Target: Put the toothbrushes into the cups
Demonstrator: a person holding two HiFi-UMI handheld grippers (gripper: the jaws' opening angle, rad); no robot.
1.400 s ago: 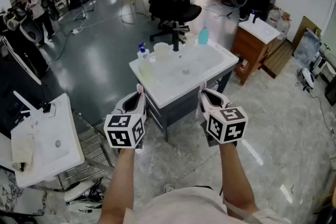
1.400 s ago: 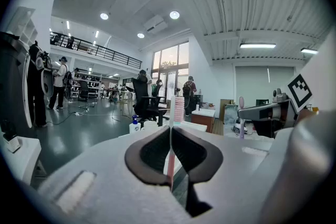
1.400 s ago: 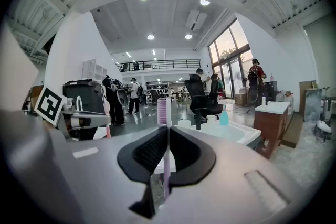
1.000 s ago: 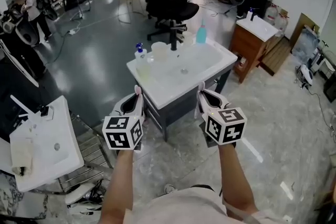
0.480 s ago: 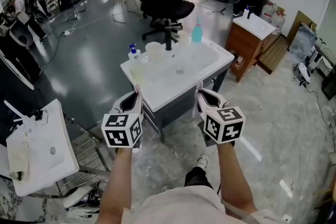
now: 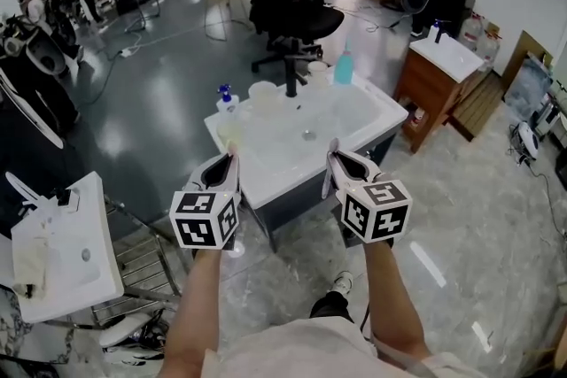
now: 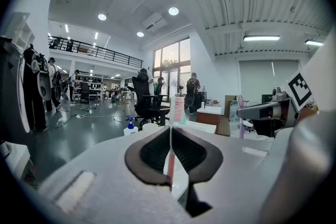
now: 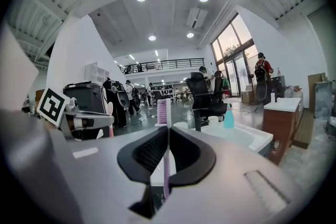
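My left gripper (image 6: 232,158) is shut on a pink toothbrush (image 7: 177,109) that stands upright between its jaws, bristles on top. In the same way my right gripper (image 6: 333,153) is shut on a purple toothbrush (image 8: 162,112). Both grippers hover side by side at the near edge of a white sink basin (image 6: 350,115). At the basin's far side stand two pale cups (image 6: 263,93) (image 6: 317,70). A third, yellowish cup (image 6: 230,133) stands near the left corner, just beyond my left gripper's tips.
A blue-capped spray bottle (image 6: 227,96) and a teal bottle (image 6: 344,66) stand on the basin's far rim. Behind it is a black office chair (image 6: 292,9). Another white sink (image 6: 66,252) stands at the left, a wooden cabinet (image 6: 438,80) at the right. People stand far off.
Both grippers have moved forward together, and the basin now lies closer under their tips. The toothbrushes stay gripped as before.
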